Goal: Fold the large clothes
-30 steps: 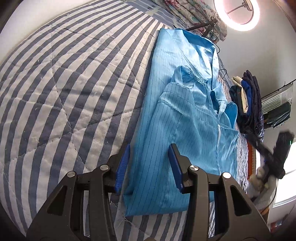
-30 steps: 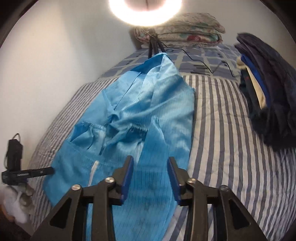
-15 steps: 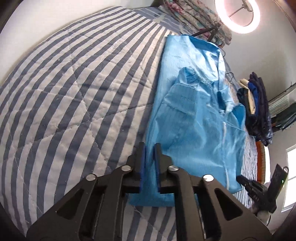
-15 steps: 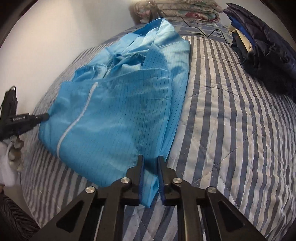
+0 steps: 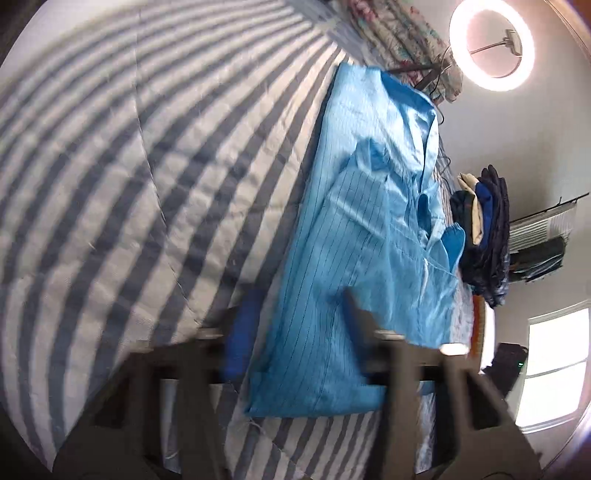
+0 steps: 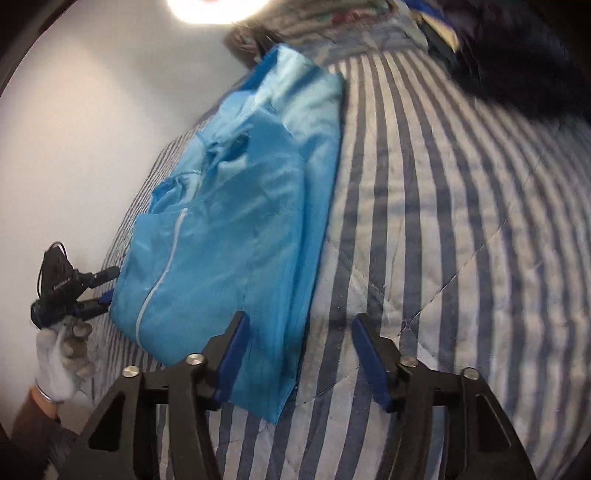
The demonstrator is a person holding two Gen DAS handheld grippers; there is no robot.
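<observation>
- While both grippers' jaws are opening, the blue garment [image 6: 236, 236] lies folded on the striped quilt [image 6: 443, 221].
- Left gripper [image 5: 295, 321] straddles the garment's near corner, pads released.
- Right gripper [image 6: 299, 354] straddles its near edge, ungripped.

You've got a striped quilt [image 5: 155, 192] underneath, ring light [image 5: 492, 43] at 1 o'clock, pillows [image 5: 399, 33] at 12, dark clothes pile [image 5: 487, 236] at 3.

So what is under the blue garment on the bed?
The blue garment lies flat on the striped quilt, which shows all around it. The quilt continues beneath it, but that part is covered, so anything else below the garment cannot be seen.
</observation>
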